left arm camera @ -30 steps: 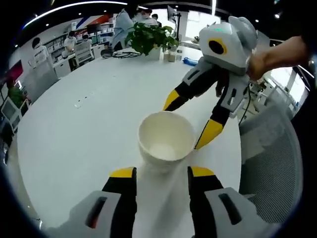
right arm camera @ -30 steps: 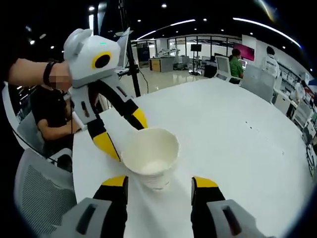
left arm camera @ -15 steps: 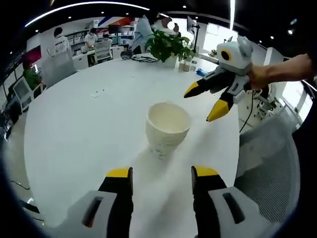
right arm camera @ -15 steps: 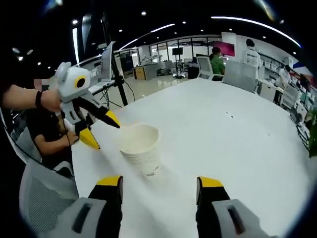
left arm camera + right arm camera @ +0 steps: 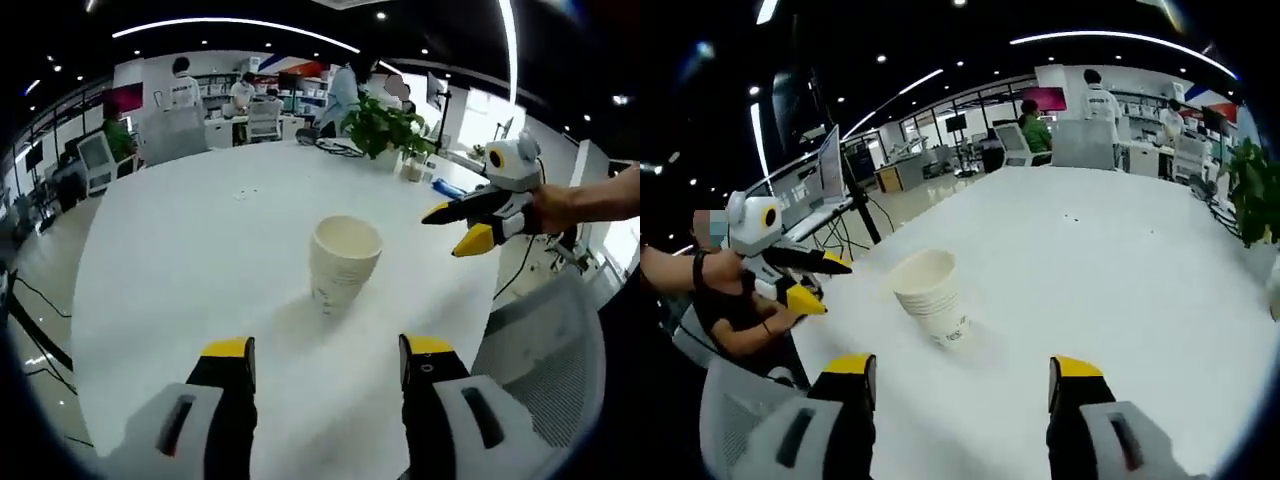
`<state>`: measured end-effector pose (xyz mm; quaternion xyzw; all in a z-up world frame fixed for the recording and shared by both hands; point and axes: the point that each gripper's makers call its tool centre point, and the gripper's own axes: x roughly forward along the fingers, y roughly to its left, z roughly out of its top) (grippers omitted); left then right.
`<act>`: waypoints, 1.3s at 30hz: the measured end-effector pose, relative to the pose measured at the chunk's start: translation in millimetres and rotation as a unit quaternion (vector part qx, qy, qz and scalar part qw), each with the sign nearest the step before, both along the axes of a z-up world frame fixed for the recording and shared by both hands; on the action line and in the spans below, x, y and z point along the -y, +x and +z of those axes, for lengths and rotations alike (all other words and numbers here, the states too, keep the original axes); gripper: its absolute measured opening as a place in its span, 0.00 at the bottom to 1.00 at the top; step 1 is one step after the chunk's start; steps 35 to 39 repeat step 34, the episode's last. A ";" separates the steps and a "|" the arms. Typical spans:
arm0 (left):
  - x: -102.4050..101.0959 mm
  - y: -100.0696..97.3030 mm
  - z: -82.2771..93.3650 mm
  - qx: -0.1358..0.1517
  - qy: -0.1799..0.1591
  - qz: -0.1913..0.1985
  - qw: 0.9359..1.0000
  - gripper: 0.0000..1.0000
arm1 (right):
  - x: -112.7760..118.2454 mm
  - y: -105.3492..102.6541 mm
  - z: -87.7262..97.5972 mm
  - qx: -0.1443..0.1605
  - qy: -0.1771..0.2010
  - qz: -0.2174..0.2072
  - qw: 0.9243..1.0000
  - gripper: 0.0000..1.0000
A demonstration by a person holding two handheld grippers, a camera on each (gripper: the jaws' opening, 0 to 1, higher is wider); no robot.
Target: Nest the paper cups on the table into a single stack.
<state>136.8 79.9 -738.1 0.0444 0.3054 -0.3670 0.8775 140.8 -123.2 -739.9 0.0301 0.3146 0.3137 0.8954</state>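
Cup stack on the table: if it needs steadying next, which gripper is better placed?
Neither clearly. The cup stack stands centred ahead of the open left gripper and open right gripper, both clear of it. Left perhaps slightly.

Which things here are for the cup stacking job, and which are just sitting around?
For the job:
stack of paper cups
left gripper
right gripper
white table

Just around:
potted plant
mesh chair
small bits on the table
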 end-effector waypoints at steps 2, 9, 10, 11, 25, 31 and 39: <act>-5.1 -2.2 -1.5 -0.001 -0.005 0.015 1.000 0.61 | 1.0 -6.4 3.3 0.003 0.002 -0.006 1.000 0.71; -17.4 -11.0 8.0 0.013 -0.033 0.086 0.996 0.61 | 9.7 -26.3 -5.0 0.009 0.016 -0.039 0.999 0.73; -18.7 -13.3 9.1 0.016 -0.037 0.092 0.995 0.62 | 5.9 -35.4 -2.1 0.007 0.015 -0.040 0.999 0.73; -18.7 -18.9 9.5 0.017 -0.034 0.097 0.995 0.63 | 1.2 -45.4 2.9 0.006 0.013 -0.044 0.999 0.74; -17.0 -48.2 -9.3 0.010 -0.018 0.147 0.989 0.70 | 7.6 -90.7 -23.9 -0.019 -0.008 -0.059 0.998 0.78; -8.4 -58.5 -15.9 0.008 -0.016 0.147 0.989 0.72 | 11.9 -95.9 -23.1 -0.018 0.000 -0.075 0.997 0.80; -5.8 -63.5 -22.3 0.007 -0.012 0.144 0.989 0.72 | 16.0 -96.9 -31.5 -0.018 -0.004 -0.075 0.997 0.80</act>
